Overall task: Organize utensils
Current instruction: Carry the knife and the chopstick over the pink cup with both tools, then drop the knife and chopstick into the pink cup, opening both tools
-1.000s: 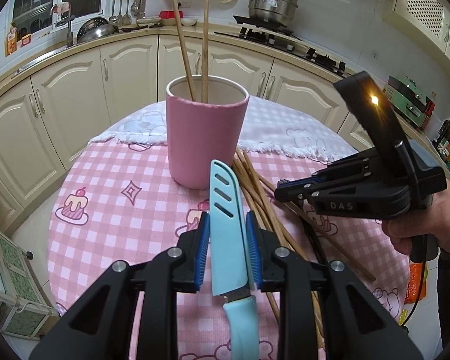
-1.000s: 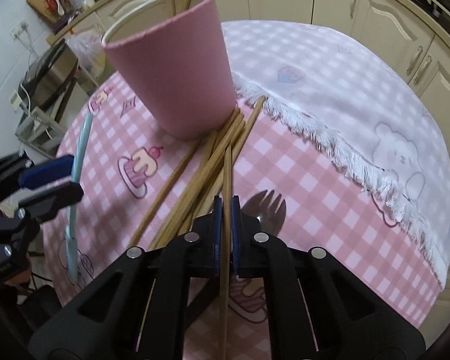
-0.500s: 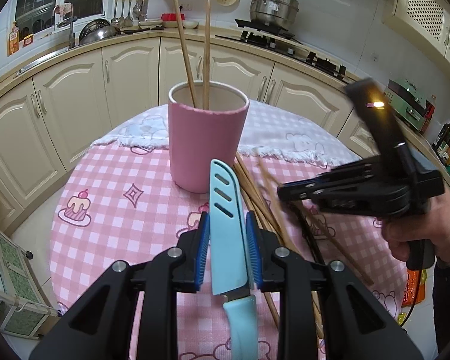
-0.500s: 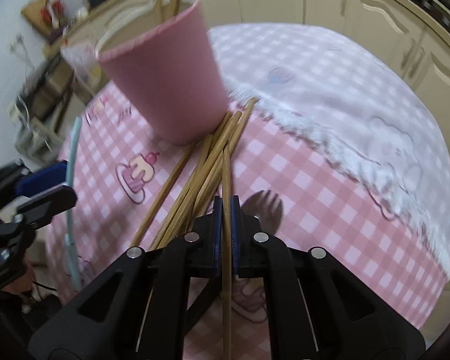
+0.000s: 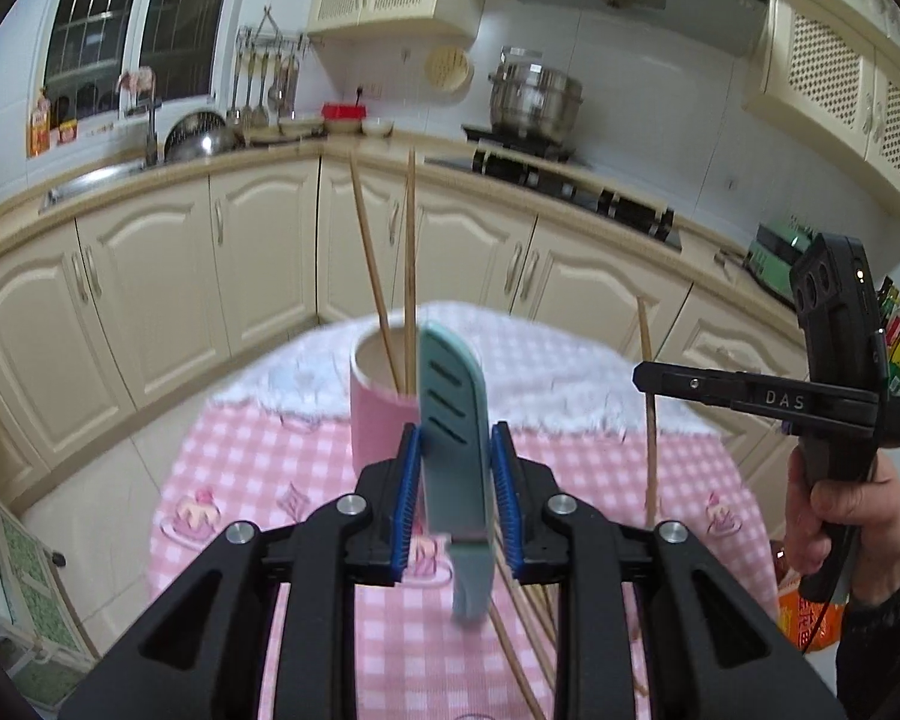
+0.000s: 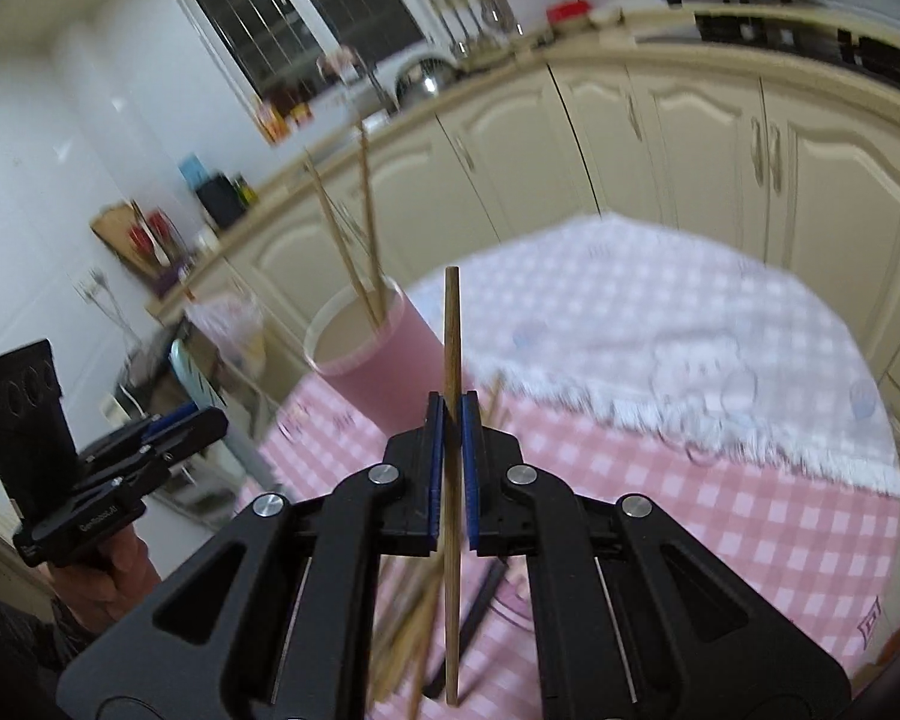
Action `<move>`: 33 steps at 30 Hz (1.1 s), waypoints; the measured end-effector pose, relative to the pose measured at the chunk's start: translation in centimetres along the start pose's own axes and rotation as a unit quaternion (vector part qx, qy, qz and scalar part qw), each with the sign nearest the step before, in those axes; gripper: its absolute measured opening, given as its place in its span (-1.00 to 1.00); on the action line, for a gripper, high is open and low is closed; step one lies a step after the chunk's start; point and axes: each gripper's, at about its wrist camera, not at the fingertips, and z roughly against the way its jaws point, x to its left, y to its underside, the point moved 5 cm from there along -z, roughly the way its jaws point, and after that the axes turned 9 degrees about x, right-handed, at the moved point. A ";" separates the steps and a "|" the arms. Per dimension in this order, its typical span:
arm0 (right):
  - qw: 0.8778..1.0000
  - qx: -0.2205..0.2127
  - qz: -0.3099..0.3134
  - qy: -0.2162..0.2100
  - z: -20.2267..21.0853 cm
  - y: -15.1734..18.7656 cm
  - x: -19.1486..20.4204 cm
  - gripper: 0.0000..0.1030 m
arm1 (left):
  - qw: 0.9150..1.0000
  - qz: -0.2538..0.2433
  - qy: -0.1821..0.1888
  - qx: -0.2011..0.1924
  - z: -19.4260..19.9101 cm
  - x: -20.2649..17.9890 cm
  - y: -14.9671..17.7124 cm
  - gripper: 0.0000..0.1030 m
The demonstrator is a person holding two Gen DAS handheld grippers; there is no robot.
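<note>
Both grippers have risen above the pink cup (image 5: 384,414): the right gripper (image 6: 448,426) pinches one light, stiff chopstick (image 6: 451,330) mid-length, the left gripper (image 5: 455,462) clamps the slippery, light knife (image 5: 450,396) by its blade.

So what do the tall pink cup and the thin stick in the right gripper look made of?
Tall pink cup: probably matte plastic, though glazeless ceramic is possible; even colour, no shine, pale inside. Thin stick in the right gripper: wood or bamboo, by its brown, dull, grainy look.
</note>
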 end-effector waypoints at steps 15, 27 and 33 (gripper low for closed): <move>0.987 -0.148 0.051 -0.025 5.8 -10.4 6.4 -0.88 | 0.994 -0.030 0.001 -0.106 6.9 -0.7 -8.3 -0.57; 0.978 -0.186 0.085 0.029 1.4 -14.2 8.3 -0.88 | 0.996 -0.022 -0.002 -0.086 1.9 0.8 -11.8 -0.57; 0.984 -0.154 0.081 0.038 -2.5 -13.6 6.7 -0.87 | 0.998 -0.012 -0.005 -0.056 -2.1 2.2 -10.9 -0.57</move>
